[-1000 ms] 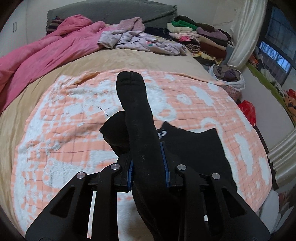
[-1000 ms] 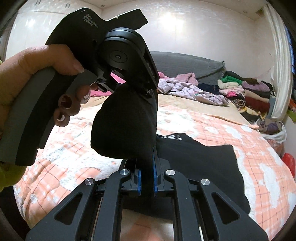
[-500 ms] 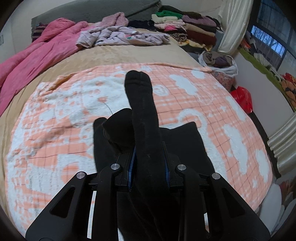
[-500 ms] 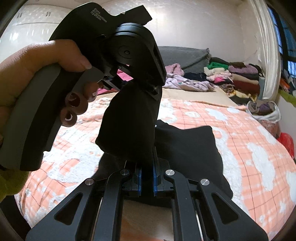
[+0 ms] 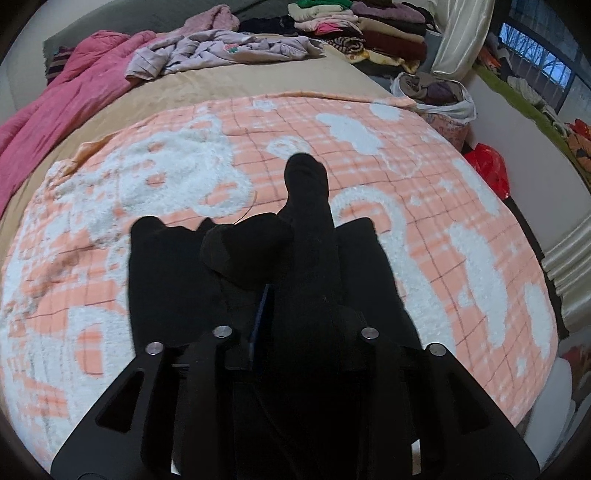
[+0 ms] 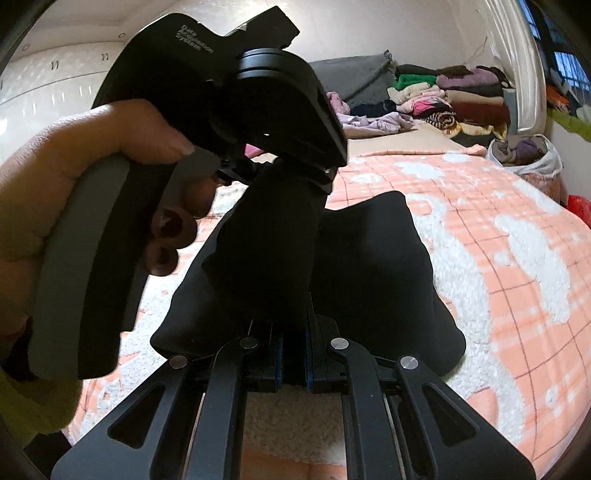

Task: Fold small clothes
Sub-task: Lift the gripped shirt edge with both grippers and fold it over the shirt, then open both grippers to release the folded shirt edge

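Note:
A black sock (image 5: 306, 221) runs between my two grippers, just above a folded black garment (image 5: 177, 288) on the orange-and-white blanket (image 5: 443, 221). My left gripper (image 5: 301, 306) has the sock between its jaws, which are opening. Its left blue pad (image 5: 260, 321) shows bare beside the sock. In the right wrist view a hand (image 6: 92, 166) holds the left gripper (image 6: 258, 92) up high. The sock (image 6: 266, 251) hangs from it down to my right gripper (image 6: 293, 354), which is shut on the lower end. The folded garment (image 6: 388, 277) lies just behind.
At the far side of the bed lie a pink quilt (image 5: 74, 85), rumpled lilac clothes (image 5: 221, 51) and a stack of folded clothes (image 5: 369, 26). Beyond the bed's right edge stand a white bag of clothes (image 5: 432, 88) and a red bag (image 5: 487, 170).
Both grippers have sunk with the sock and moved over the folded black garment. The left jaws have widened a little, baring the left pad. The right grip is unchanged.

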Motion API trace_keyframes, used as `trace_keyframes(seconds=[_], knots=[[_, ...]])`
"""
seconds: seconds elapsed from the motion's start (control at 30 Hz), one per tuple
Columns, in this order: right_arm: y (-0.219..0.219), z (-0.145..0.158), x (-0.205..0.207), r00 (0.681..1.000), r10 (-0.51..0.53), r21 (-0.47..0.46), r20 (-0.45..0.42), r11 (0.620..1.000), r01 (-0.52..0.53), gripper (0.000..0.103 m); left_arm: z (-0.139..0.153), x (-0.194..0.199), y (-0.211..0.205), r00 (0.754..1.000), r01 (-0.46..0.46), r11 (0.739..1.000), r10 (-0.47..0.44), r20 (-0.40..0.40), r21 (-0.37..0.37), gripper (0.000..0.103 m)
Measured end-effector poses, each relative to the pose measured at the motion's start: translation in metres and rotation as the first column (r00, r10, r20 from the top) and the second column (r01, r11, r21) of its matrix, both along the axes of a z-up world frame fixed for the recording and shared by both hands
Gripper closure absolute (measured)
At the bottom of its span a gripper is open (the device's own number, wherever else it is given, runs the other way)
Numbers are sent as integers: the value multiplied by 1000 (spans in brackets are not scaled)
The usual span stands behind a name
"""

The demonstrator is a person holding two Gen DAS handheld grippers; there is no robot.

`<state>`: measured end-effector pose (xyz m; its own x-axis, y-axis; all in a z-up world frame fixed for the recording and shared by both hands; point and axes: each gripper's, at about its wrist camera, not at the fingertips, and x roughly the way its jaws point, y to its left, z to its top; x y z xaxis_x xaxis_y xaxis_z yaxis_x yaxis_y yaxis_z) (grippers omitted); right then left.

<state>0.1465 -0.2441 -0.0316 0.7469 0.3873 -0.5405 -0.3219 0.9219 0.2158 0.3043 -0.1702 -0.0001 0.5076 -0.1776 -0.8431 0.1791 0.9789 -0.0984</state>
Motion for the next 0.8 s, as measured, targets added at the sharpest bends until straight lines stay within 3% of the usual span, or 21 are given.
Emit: trace_keyframes(seconds=[0.1,0.17,0.33,0.4,0.57,0.63,0.77,0.8], knots=[[-2,-2,0,1000,-6,15,-10,1000,6,96,-1,4,-5,1000,11,1000,-11,0,-24,74],[-5,-5,1,999,-11,39,-31,999,13,96,1,4,-5,999,35,995,-35,5,-90,53],[-22,-21,10,990,-29,132,-136,990,47,95,20,-10,8,998,41,982,-30,61,-183,52],[-29,-24,12,986,-22,192,-164,980,53,94,26,-16,21,996,22,984,-7,86,-175,52],[-35,-25,12,983,-18,230,-185,971,61,86,24,-28,60,991,-55,992,68,117,-113,52],[-36,-23,12,981,-12,244,-193,968,60,81,21,-34,73,988,-79,993,90,127,-88,52],[-50,-17,12,977,30,342,-211,939,45,38,14,-45,93,983,-105,993,112,146,-54,51],[-53,-14,13,977,33,361,-213,931,48,35,13,-48,100,982,-112,992,119,150,-52,51]])
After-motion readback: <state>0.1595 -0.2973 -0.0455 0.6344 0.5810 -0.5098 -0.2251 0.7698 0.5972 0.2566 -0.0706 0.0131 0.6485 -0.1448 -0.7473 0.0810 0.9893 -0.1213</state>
